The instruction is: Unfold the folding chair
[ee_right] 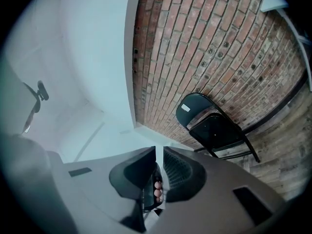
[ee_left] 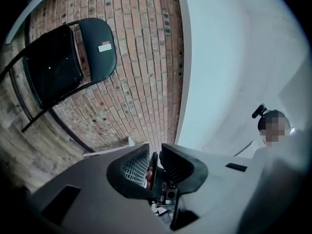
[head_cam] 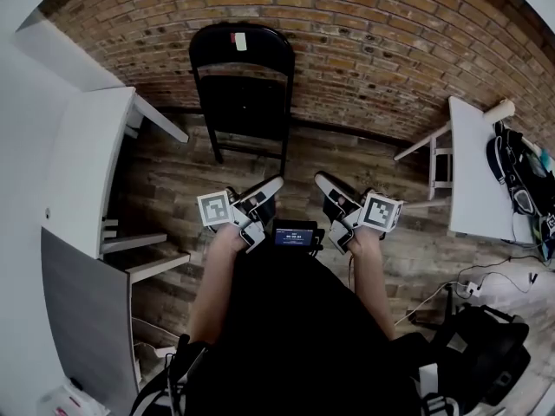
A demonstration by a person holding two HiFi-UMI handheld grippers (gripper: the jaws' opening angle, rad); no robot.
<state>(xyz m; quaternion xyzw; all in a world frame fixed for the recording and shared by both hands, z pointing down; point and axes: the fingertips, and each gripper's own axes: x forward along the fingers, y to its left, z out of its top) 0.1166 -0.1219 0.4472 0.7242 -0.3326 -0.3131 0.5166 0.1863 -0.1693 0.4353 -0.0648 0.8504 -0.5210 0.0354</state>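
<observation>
A black folding chair (head_cam: 243, 85) leans folded against the brick wall, straight ahead of me. It has a small label on its backrest. The chair also shows at the upper left of the left gripper view (ee_left: 53, 67) and right of centre in the right gripper view (ee_right: 214, 126). My left gripper (head_cam: 276, 183) and right gripper (head_cam: 321, 178) are held side by side close to my body, well short of the chair. Each points toward the wall. The left gripper's (ee_left: 155, 155) jaws stand almost together with nothing between them. The right gripper (ee_right: 159, 155) is shut and empty.
A white table (head_cam: 87, 163) stands at the left, another white table (head_cam: 473, 172) at the right with a bag (head_cam: 512, 172) on it. A black bag (head_cam: 486, 354) and cables (head_cam: 486, 276) lie on the wooden floor at lower right. A person (ee_left: 275, 126) stands by the white wall.
</observation>
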